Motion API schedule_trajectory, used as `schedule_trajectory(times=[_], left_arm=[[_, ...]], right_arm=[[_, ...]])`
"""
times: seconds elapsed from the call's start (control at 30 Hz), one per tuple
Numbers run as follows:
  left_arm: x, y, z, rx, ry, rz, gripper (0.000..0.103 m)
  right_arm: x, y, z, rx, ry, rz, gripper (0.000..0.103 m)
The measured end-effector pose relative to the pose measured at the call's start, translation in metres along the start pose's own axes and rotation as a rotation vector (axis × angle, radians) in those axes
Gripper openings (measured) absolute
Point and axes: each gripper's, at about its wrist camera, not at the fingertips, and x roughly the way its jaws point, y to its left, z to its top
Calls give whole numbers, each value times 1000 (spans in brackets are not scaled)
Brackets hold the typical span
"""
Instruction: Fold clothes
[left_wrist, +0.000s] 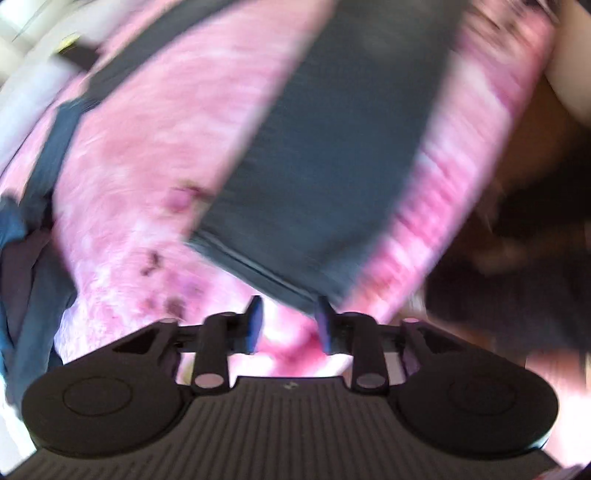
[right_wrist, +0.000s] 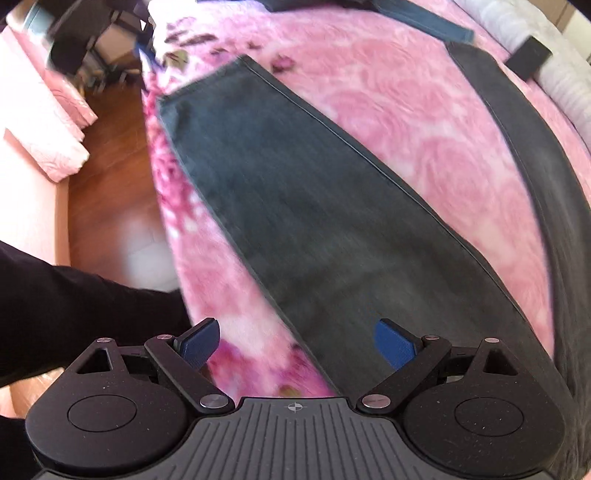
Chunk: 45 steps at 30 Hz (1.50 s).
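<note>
1 jeans (right_wrist: 317, 221) flat on pink blanket (right_wrist: 424, 147), hem near its edge; wood floor (right_wrist: 110, 177). Left gripper (left_wrist: 290, 325) and right gripper (right_wrist: 297, 343): both apart, empty.

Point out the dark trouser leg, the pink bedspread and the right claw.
dark trouser leg (right_wrist: 314, 221): right wrist view, middle of the leg.
pink bedspread (right_wrist: 424, 147): right wrist view, bare patch between legs.
right claw (right_wrist: 299, 343): right wrist view, between fingertips.

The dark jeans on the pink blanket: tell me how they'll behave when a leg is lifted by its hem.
The dark jeans lie flat with crisp seamed edges, so the denim probably holds some body yet would still droop. The leg is long, so most would likely drag across the pink blanket. That fleecy surface probably grips rather than lets it slide.
</note>
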Motion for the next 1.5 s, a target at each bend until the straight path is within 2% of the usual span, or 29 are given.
schedule_trajectory(times=[0.13,0.33,0.4,0.43,0.47,0.57,0.63,0.7,0.8,0.87,1.03,1.17,1.33,1.43,1.5], left_arm=[[23,48,22,-38,-59,-6,35],[72,88,50,-42,-52,-205,35],[72,93,54,-47,-41,-247,20],[70,94,56,-42,-39,-249,11],[68,97,57,-34,-38,-255,7],[52,112,58,-52,-73,-190,0],[53,124,54,-93,-45,-125,0],[58,134,47,-138,-1,-149,0],[46,137,43,-143,-2,-133,0],[36,137,47,-179,-9,-142,4],[13,112,68,-170,-37,-176,17],[-3,78,90,-156,-61,-216,19],[-23,31,125,-134,-84,-213,25],[-38,8,150,-146,-102,-183,30],[-52,-7,169,-201,-109,-140,31]], right_arm=[[10,-31,7,-27,9,-66,94],[42,-101,34,-72,19,-129,94],[55,-117,43,-97,32,-134,94],[61,-124,48,-103,40,-134,94],[68,-129,51,-99,52,-131,94],[74,-135,58,-81,57,-164,94],[69,-134,56,-30,27,-177,94],[64,-128,50,21,23,-190,94],[50,-114,34,127,38,-206,94],[34,-107,19,235,41,-205,94],[3,-105,-30,620,82,-194,94],[-18,-107,-77,865,96,-212,94],[-60,-109,-141,1029,91,-276,94],[-96,-110,-174,1057,51,-311,94],[-119,-115,-191,1048,19,-326,94]])
